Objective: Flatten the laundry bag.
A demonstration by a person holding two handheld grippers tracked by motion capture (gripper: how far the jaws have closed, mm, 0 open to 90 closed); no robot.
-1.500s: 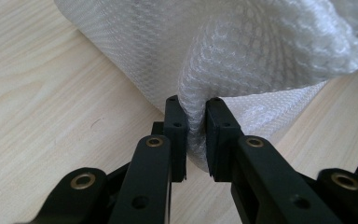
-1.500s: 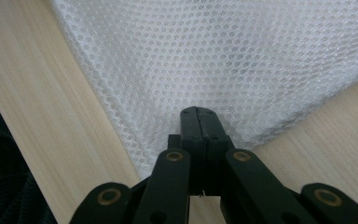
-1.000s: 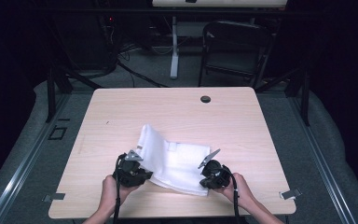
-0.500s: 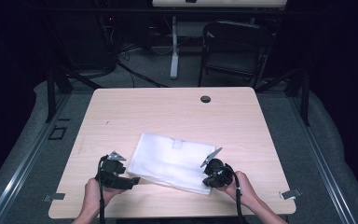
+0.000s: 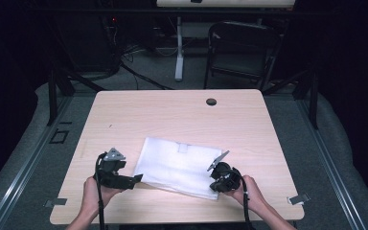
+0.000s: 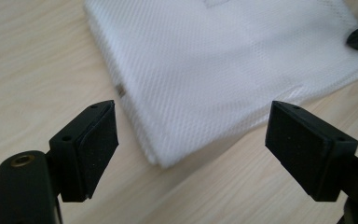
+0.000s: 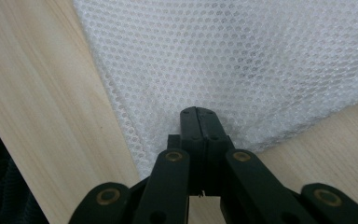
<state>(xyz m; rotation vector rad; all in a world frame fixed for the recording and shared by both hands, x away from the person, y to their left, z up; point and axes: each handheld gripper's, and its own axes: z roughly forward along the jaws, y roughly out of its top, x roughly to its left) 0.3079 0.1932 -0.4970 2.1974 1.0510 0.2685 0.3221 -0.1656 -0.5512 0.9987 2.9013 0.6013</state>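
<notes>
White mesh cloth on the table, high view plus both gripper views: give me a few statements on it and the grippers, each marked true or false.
1. The white mesh cloth lies folded flat on the wooden table. True.
2. The left gripper is clamped on the cloth's corner. False: its jaws stand wide apart with nothing pressed between them; they have just been opening, and the cloth's corner lies on the table beyond them.
3. The right gripper is shut on an edge of the cloth. True.
4. A small label sits near the cloth's far edge. True.
5. The cloth hangs over the near edge of the table. False: it lies wholly on the tabletop.
6. The dark round hole in the table is covered by the cloth. False: it sits bare near the far edge.
</notes>
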